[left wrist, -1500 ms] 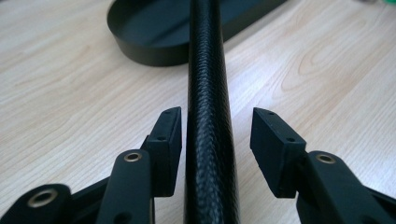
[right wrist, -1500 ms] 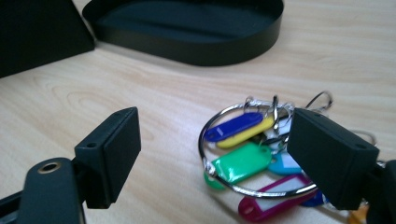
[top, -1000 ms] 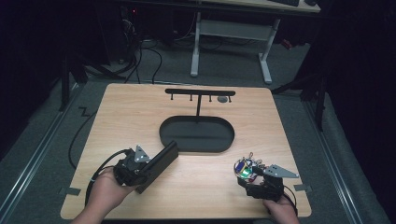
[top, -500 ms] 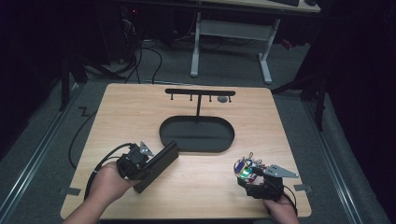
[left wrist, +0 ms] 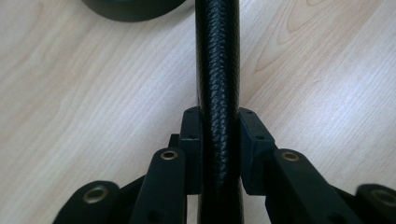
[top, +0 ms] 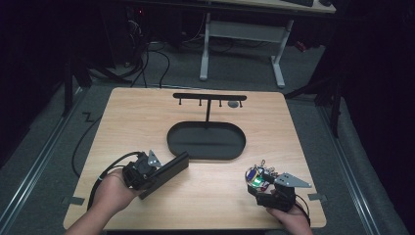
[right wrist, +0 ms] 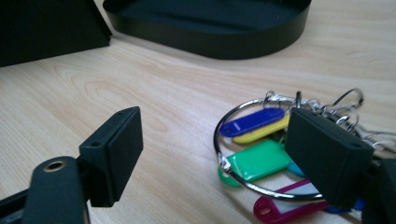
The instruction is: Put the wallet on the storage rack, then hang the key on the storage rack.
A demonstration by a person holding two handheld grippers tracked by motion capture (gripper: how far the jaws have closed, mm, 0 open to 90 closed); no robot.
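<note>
Gripped a flat black leather-textured case (left wrist: 218,93) edgewise in the left gripper (top: 147,172): jaws had just been closing and now pressed on both its faces, narrow. Lay at about 7 o'clock on the tabletop (top: 132,117), the case slanting toward 2 o'clock at the black oval tray (top: 205,147) in the middle. Looked barely begun, by judgement: case clamped but not visibly lifted, nothing yet inside the tray.

Held the right gripper (right wrist: 219,154) at about 5 o'clock with jaws wide and nothing between them; bunch of coloured key tags on a metal ring (right wrist: 254,154) rested on the wood just beside the far pad, partly under it, untouched. Stood the hook rack (top: 209,97) at 12 o'clock behind the tray, its pegs apparently free except for a small grey thing near one end. Left to do, presumably: move the case, then pick up the keys.
</note>
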